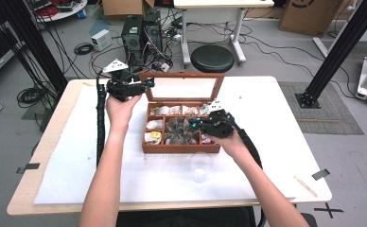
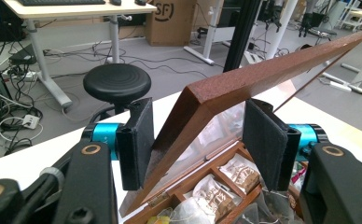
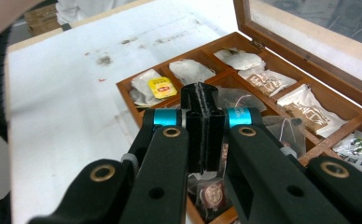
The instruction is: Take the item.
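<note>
Near the bench's (image 1: 266,94) far edge, the left hand-held gripper (image 1: 146,85) pinches the tea box's (image 1: 179,147) raised lid (image 2: 263,70); the right hand-held gripper (image 3: 202,100) hovers over the tea bags (image 3: 191,70), jaws pressed together.

One wooden tea box (image 1: 180,147), centre frame, lid (image 1: 181,87) raised. One clear cup (image 1: 200,166) below it. One black stool (image 1: 212,58) upper centre. Two grippers: left (image 1: 149,83), right (image 1: 192,124).

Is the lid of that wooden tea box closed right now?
No, the lid stands raised at a slant over the wooden box, with the left tongs on either side of its frame.
</note>
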The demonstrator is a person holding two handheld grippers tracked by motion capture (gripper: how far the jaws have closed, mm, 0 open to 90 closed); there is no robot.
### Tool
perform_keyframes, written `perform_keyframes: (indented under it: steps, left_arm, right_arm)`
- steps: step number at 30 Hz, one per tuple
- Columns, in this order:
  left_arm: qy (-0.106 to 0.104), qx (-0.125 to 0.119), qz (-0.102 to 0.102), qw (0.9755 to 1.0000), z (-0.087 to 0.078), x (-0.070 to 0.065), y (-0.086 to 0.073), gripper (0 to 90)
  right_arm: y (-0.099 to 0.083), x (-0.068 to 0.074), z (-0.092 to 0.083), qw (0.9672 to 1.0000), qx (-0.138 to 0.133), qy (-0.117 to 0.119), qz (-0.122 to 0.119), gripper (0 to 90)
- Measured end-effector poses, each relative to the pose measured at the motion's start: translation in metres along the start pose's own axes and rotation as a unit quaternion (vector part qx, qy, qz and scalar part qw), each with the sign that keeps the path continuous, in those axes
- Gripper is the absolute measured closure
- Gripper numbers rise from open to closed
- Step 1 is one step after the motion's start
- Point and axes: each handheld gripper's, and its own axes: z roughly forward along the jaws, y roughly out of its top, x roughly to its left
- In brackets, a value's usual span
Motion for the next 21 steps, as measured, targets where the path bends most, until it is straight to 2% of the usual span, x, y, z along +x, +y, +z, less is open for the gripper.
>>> perform_keyframes:
  steps: [5, 15, 21]
  left_arm:
    - [0.001, 0.001, 0.0, 1.0, 0.0, 0.0, 0.0, 44.1]
    - [0.003, 0.001, -0.001, 1.0, 0.0, -0.001, 0.001, 44.2]
    - [0.003, 0.001, -0.001, 1.0, 0.0, -0.001, 0.001, 44.2]
  right_arm:
    - [-0.003, 0.008, -0.015, 0.9999, -0.01, 0.012, -0.006, 90.0]
    - [-0.01, 0.022, -0.035, 0.999, -0.024, 0.032, -0.02, 90.0]
    - [-0.021, 0.03, -0.051, 0.9982, -0.034, 0.042, -0.025, 90.0]
